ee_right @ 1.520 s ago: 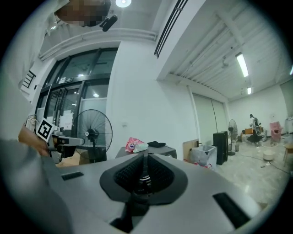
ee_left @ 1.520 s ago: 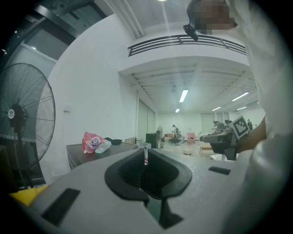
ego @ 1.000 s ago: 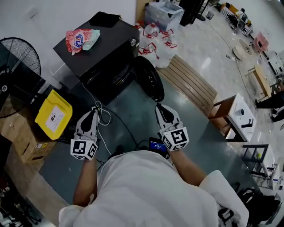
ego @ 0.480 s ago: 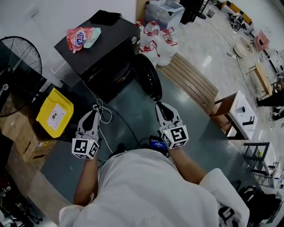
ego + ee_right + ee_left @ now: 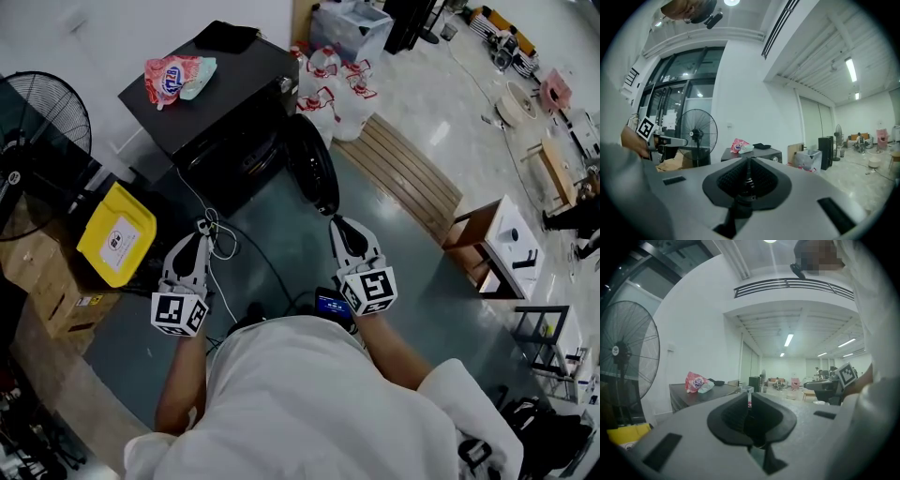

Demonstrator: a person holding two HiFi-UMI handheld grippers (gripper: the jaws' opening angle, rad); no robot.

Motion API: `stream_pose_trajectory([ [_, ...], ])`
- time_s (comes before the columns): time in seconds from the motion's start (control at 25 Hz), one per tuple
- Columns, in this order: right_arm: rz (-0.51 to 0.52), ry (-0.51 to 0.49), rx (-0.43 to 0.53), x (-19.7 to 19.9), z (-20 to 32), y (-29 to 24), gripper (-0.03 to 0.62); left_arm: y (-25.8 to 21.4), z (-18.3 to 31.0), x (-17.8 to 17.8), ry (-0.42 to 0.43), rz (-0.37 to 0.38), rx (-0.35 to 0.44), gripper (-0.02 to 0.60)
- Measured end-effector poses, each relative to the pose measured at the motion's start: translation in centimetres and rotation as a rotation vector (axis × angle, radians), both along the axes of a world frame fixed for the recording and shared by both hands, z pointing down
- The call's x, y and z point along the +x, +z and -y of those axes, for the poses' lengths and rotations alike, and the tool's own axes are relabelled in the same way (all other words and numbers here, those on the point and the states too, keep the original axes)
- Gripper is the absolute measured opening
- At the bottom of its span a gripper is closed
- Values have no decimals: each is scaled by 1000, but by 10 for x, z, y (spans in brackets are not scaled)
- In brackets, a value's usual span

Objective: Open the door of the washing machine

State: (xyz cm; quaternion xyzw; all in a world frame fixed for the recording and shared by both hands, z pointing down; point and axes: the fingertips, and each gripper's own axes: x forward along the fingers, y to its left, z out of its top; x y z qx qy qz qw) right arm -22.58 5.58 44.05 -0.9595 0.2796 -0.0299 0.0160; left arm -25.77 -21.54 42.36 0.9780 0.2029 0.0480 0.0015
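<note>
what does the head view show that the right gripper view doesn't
Only the head view: the round door standing open from the washing machine, the yellow bin and the slatted wooden board on the floor. Only the right gripper view: the right gripper seen close, its jaws together with nothing between them, and the ceiling strip lights. Both: the washing machine, the pink bag on top of it, and the standing fan.

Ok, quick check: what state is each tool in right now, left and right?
Left tool: closed, nothing between the jaws.
Right tool: closed, nothing between the jaws.
</note>
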Motion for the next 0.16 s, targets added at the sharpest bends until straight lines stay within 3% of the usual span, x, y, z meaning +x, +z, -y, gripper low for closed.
stream_pose_trajectory([
  [0.16,-5,6,5,-1,-6,-1,44,0,1,-4,-27,-2,-3,29],
])
